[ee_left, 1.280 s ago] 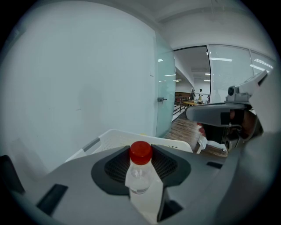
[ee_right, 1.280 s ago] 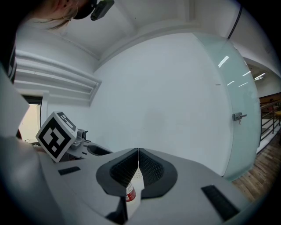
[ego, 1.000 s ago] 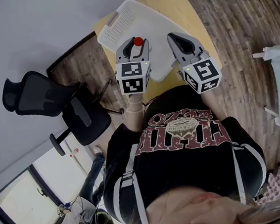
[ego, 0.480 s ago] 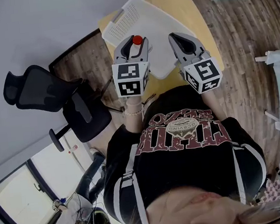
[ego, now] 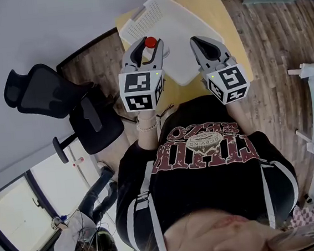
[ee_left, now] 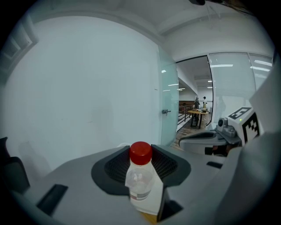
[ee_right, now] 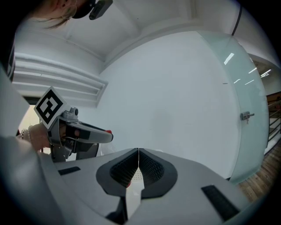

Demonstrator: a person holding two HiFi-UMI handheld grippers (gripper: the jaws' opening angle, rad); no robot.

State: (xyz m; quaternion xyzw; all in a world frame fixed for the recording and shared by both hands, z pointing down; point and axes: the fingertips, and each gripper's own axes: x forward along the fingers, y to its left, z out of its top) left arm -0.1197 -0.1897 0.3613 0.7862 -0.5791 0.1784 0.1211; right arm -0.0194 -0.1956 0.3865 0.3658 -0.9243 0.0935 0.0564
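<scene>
the left gripper [ego: 144,50] is held up over the near edge of a white perforated tray [ego: 175,22], and its jaws pinch a small clear bottle [ee_left: 140,179] by the body, red cap [ee_left: 141,153] standing above the pads. the right gripper [ego: 204,43] is raised just beside it, apart from the bottle, jaws pressed together with nothing between them. the tray lies on a yellow table [ego: 214,2] below both grippers. a black office chair [ego: 42,95] stands on the wooden floor [ego: 271,43] to the left of the table, near the pale wall [ego: 41,28]. the head view alone shows the tray, table and chair under the grippers, and another person [ego: 85,235] low at the left; the person's own dark printed shirt [ego: 205,161] fills the foreground. the left gripper view shows the bottle's clear neck and pale label between the pads, plus a frosted glass door [ee_left: 169,105] and a far room with tables behind it. the right gripper view shows the shut pads head-on and the other gripper off to its left against the white wall.
</scene>
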